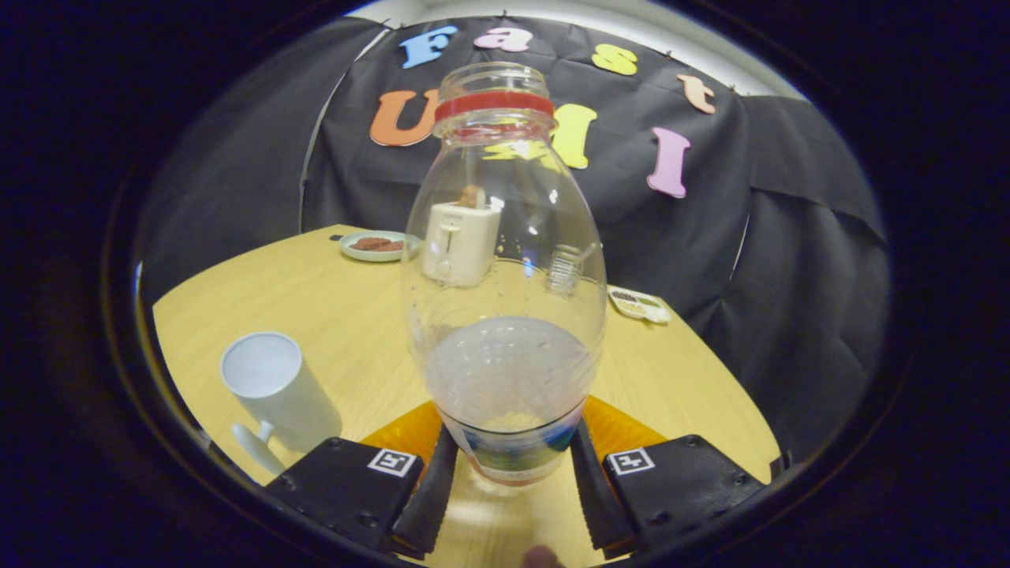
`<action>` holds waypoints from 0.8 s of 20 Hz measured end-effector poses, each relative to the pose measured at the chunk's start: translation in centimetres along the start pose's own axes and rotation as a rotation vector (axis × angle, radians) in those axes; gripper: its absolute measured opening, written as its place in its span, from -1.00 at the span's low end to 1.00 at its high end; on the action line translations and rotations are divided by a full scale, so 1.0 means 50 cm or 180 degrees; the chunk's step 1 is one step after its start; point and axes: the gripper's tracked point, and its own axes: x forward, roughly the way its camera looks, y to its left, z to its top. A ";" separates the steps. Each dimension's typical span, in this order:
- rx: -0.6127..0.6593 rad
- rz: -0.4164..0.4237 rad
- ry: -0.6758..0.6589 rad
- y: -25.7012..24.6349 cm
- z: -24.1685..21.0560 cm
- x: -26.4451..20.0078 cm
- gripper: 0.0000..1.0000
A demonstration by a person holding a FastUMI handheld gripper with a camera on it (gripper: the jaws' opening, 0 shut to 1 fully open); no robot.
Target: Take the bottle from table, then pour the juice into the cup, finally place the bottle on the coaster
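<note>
While its two fingers press the base of the clear juice bottle point(505, 315) from both sides, the hand-held gripper point(511, 481) holds it upright.
An orange coaster point(402, 432) lies behind it on the worktop point(331, 315); a white cup point(276, 390) stands nearby, a toaster point(460, 241) beyond.

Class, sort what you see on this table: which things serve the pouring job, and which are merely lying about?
For the job: bottle gripped between the gripper fingers, cup, orange coaster beneath the bottle.
Lying about: toaster, plate, small tray.
</note>
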 end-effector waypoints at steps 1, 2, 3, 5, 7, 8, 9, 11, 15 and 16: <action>-0.0140 -0.0032 -0.0014 0.003 0.006 0.003 0.48; -0.0255 -0.0059 -0.0040 0.003 0.010 0.003 0.48; -0.0406 -0.0115 -0.0068 -0.001 0.015 0.003 0.47; -0.0747 -0.0287 -0.0144 -0.016 0.024 0.005 0.47; -0.1071 -0.0461 -0.0215 -0.031 0.030 0.004 0.47; -0.1241 -0.0561 -0.0264 -0.038 0.036 0.004 0.48; -0.1416 -0.0659 -0.0312 -0.041 0.042 0.003 0.48; -0.1748 -0.0817 -0.0394 -0.044 0.049 0.003 0.48; -0.2357 -0.1023 -0.0502 -0.040 0.060 0.001 0.47; -0.2501 -0.1066 -0.0545 -0.036 0.062 0.000 0.47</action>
